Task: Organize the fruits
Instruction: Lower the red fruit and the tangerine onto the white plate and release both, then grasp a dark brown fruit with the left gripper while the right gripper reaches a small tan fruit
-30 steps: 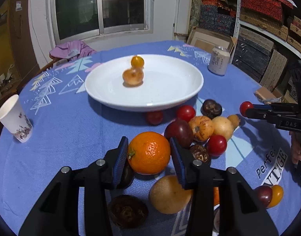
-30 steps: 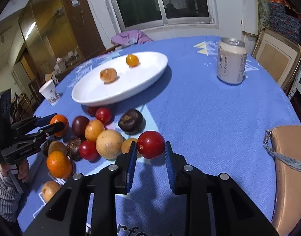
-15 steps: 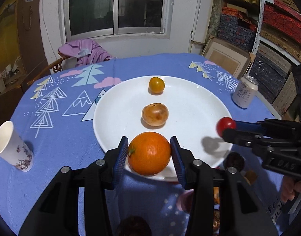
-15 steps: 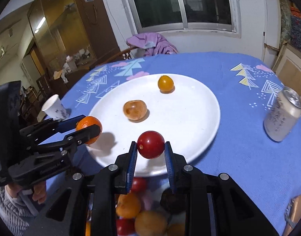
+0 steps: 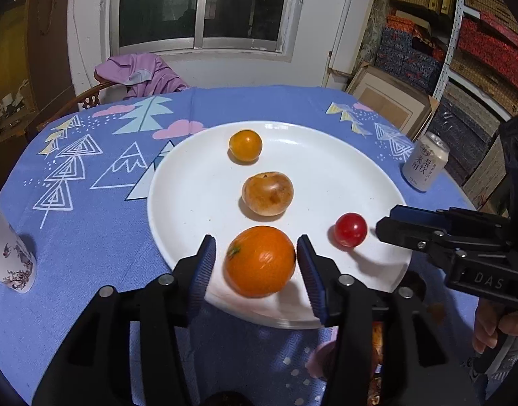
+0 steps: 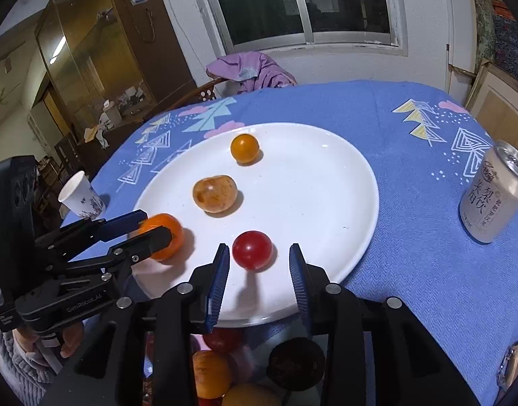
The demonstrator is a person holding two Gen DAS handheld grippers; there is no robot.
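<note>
A white plate holds a small yellow-orange fruit, a brownish fruit, an orange and a red cherry tomato. My left gripper is open, its jaws apart on either side of the orange at the plate's near edge. My right gripper is open with the tomato resting on the plate between its jaws.
A white drink can stands right of the plate. A paper cup stands at the left. More fruits lie on the blue cloth below the plate's near rim. A chair with purple cloth is behind the table.
Both grippers moved forward over the plate, lowered and opened. The orange and the red tomato now rest on the plate, let go.
</note>
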